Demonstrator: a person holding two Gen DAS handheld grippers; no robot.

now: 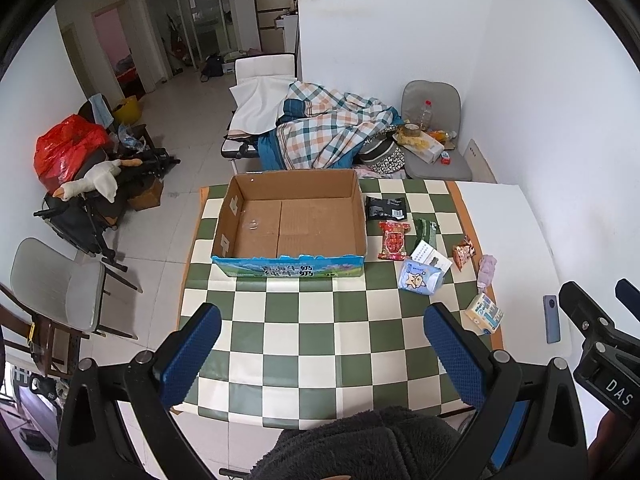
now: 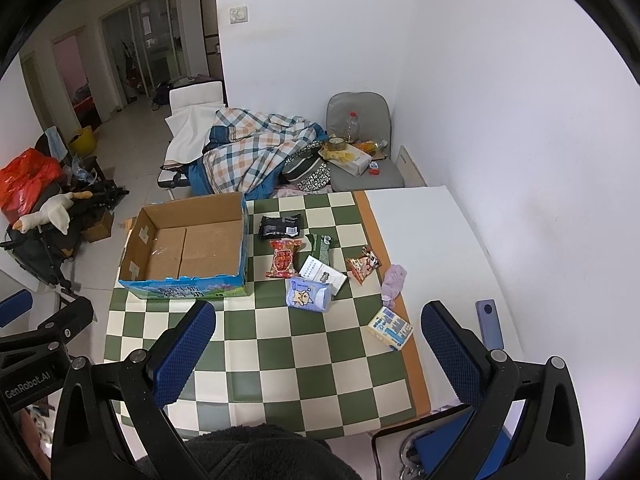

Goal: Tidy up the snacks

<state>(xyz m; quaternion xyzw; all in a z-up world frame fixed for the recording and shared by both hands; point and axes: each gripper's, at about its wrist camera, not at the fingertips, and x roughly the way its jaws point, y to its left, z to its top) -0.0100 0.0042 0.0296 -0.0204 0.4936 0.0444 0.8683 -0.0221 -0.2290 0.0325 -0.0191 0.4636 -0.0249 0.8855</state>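
**Empty carton, snacks loose to its right**

A white table (image 2: 432, 240) carries a green-and-cream checkered mat (image 1: 304, 320), whose orange border runs along the right side; beyond that border lies a bare white strip reaching the wall. The near half of the mat is open, with nothing between the two grippers and the carton.

The open brown cardboard box with a blue printed front (image 1: 289, 222) sits at the far left of the mat, its left wall at the mat's edge. Its floor is bare cardboard.

The snacks lie in a loose cluster right of the box: a black packet (image 1: 386, 207) farthest, a red printed packet (image 1: 394, 241) just beside the box, a dark green wrapper (image 1: 425, 229), a white card packet (image 1: 430, 255), a pale blue pouch (image 1: 420, 277), an orange-red packet (image 1: 464, 251) and a blue-and-cream carton (image 1: 485, 313) nearest. A lilac cloth (image 1: 486, 270) rests on the mat's right border; a grey-blue phone (image 2: 490, 323) lies on the white strip.

The left gripper (image 1: 322, 354) and right gripper (image 2: 316, 354) hover over the near edge, both spread wide and holding nothing.
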